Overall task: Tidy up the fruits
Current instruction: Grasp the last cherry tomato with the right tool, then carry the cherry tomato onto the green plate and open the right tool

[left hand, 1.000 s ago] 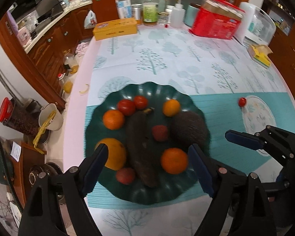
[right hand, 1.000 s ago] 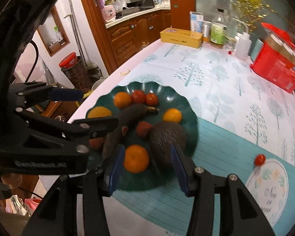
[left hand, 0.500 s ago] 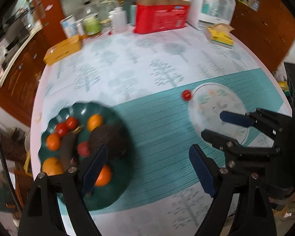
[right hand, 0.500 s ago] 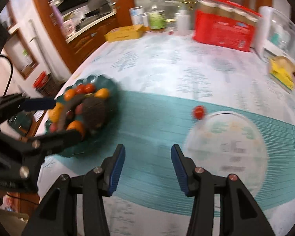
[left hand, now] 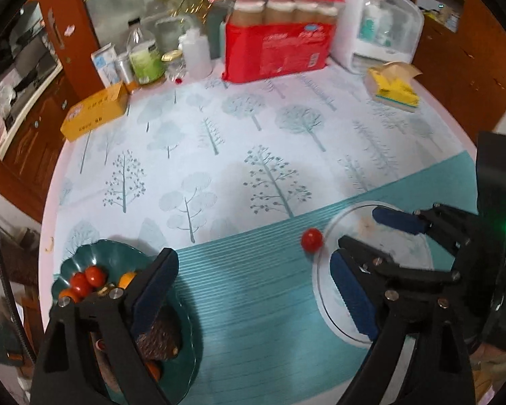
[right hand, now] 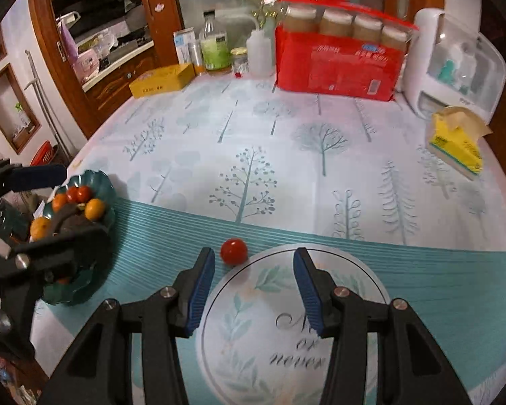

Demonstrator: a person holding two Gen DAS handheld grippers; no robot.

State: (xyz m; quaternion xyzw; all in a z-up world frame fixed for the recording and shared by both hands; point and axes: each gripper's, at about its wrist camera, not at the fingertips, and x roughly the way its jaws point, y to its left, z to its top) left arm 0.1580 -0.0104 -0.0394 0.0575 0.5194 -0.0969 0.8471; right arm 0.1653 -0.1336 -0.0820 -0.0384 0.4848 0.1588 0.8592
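A small red tomato (right hand: 233,251) lies on the teal mat, touching the left rim of a white round plate (right hand: 354,320); it also shows in the left wrist view (left hand: 311,239). My right gripper (right hand: 254,290) is open and empty, hovering over the plate's near-left part, just behind the tomato; it appears in the left wrist view (left hand: 371,236). A dark green dish (left hand: 118,256) with oranges, tomatoes and dark fruits sits at the table's left; it also shows in the right wrist view (right hand: 101,185). My left gripper (left hand: 253,293) is open and empty beside the dish.
At the back stand a red package of jars (right hand: 337,54), a white appliance (right hand: 455,60), bottles (right hand: 214,47) and a yellow box (right hand: 162,79). A yellow tissue pack (right hand: 455,141) lies at the right. The table's edge curves at the left beside wooden cabinets.
Both grippers swung right, away from the green dish toward the white plate. The right gripper now sits over the plate by the tomato. Both stayed open.
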